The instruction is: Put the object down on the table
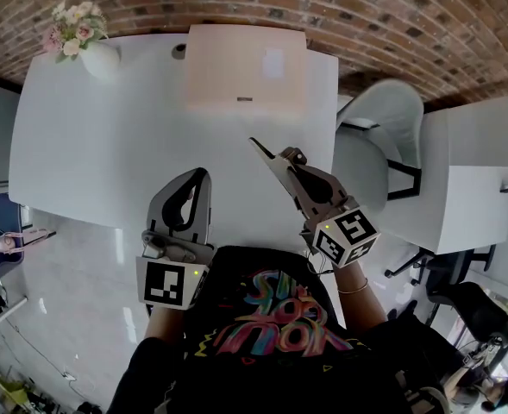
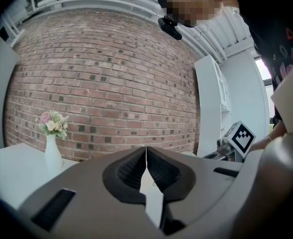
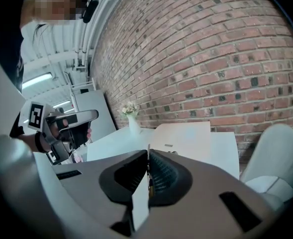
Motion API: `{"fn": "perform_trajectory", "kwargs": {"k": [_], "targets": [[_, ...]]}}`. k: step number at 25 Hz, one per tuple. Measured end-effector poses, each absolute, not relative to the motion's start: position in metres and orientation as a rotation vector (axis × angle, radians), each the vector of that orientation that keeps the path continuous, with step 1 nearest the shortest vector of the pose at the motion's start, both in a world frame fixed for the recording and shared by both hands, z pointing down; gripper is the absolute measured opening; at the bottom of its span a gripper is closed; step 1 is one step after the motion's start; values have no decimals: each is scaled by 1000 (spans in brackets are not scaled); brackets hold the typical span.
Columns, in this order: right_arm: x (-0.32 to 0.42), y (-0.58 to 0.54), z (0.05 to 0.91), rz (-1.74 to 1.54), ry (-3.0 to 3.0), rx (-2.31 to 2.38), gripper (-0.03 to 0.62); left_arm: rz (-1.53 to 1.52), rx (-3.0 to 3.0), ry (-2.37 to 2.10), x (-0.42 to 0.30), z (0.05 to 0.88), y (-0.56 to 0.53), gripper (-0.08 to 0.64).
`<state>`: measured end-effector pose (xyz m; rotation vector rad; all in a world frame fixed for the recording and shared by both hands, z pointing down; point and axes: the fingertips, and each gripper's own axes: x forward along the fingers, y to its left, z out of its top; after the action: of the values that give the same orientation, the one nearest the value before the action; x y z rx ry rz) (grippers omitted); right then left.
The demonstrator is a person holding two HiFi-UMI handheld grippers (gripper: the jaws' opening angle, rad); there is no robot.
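Note:
My right gripper [image 1: 273, 156] hangs above the white table [image 1: 107, 145], near its front right part. Its jaws are pressed together on a thin pale flat object [image 1: 257, 145] that pokes out past the tips. In the right gripper view that object [image 3: 148, 183] is only an edge-on sliver between the dark pads of the right gripper [image 3: 148, 156]. My left gripper [image 1: 203, 172] is held over the table's front edge, shut with nothing in it. In its own view the left gripper [image 2: 146, 156] has pads that meet at the tip.
A flat beige board [image 1: 245, 67] lies at the table's far middle, against the brick wall. A white vase of flowers [image 1: 94, 54] stands at the far left corner. A white chair [image 1: 383, 136] sits right of the table, with another white desk [image 1: 486, 171] beyond it.

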<state>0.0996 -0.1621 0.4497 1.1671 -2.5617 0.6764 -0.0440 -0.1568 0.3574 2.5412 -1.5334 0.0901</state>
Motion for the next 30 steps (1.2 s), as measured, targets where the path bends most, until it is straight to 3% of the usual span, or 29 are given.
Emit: {"fn": "perform_trajectory", "kwargs": {"k": [13, 30], "targets": [[93, -165, 539, 912, -2454, 1080, 29, 118, 2497, -1475, -36, 389, -169, 25], [87, -155, 586, 1059, -2402, 967, 31, 140, 2496, -1456, -25, 398, -176, 25]]}}
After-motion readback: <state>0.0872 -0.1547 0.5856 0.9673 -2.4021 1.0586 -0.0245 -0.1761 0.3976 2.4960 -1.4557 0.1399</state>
